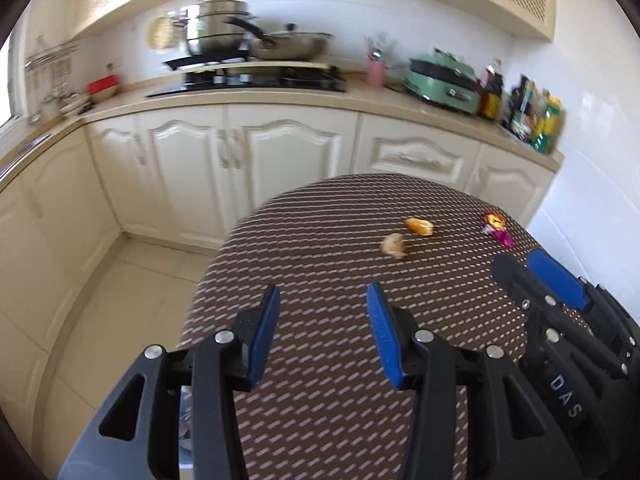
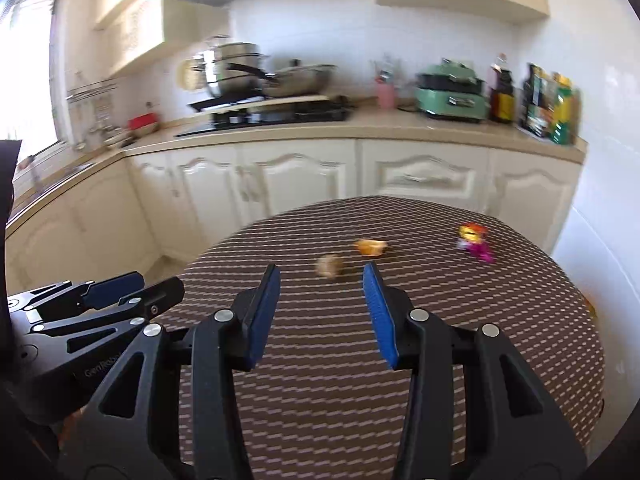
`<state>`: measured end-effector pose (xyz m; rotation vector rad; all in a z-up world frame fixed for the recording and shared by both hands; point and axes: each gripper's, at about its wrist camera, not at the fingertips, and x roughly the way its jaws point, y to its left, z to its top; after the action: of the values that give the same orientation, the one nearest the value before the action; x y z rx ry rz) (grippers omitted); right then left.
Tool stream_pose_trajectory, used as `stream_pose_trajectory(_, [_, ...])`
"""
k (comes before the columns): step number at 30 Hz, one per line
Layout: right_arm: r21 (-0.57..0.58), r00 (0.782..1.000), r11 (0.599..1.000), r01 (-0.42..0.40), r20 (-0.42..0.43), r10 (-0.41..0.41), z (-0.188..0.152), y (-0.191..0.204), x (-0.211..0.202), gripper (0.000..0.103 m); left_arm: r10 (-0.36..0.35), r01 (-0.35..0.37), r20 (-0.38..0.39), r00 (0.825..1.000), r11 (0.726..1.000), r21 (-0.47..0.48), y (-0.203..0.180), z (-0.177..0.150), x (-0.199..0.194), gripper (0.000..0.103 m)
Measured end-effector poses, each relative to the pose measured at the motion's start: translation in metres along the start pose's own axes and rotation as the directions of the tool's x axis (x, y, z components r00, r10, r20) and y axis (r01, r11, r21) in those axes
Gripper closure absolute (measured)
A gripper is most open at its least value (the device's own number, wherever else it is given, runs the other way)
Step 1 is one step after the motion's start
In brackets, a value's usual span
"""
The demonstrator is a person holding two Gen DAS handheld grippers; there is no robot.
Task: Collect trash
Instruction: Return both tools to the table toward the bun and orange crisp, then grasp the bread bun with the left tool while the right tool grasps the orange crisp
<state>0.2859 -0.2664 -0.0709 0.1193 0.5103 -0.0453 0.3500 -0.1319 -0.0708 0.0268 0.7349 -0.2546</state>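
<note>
Both claws were released, nothing between jaws: left gripper, right gripper. Trash sat on the brown table: two peel scraps at 12 o'clock, candy wrapper at 1 o'clock.

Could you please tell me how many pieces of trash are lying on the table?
3: a tan scrap nearest, an orange peel piece just behind, a colourful wrapper far right. More may be hidden.

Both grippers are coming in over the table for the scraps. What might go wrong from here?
1. The left gripper and right gripper sit close together; reaching the same scrap, they may collide.
2. The beige scrap and orange peel look light; open jaws may nudge them away.
3. The candy wrapper lies near the table's far edge.
</note>
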Motion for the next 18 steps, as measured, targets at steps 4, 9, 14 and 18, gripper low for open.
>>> stream_pose_trajectory(4, [0.037, 0.998, 0.998, 0.051, -0.026, -0.05, 0.01, -0.043, 0.018, 0.06, -0.041, 0.042, -0.045, 0.998, 0.998, 0.038, -0.031, 0.015, 0.03, 0.058])
stream_pose_trajectory(9, [0.057, 0.996, 0.996, 0.075, -0.053, -0.072, 0.025, -0.076, 0.041, 0.06, -0.078, 0.084, -0.125, 0.989, 0.995, 0.044, -0.057, 0.03, 0.082, 0.058])
stream_pose_trajectory(14, [0.098, 0.994, 0.992, 0.073, -0.085, -0.065, 0.037, -0.107, 0.065, 0.06, -0.075, 0.082, -0.18, 0.981, 0.996, 0.031, -0.06, 0.033, 0.118, 0.058])
stream_pose_trajectory(18, [0.119, 0.994, 0.991, 0.062, -0.101, -0.05, 0.041, -0.123, 0.078, 0.06, -0.074, 0.084, -0.218, 0.973, 0.996, 0.038, -0.063, 0.035, 0.143, 0.058])
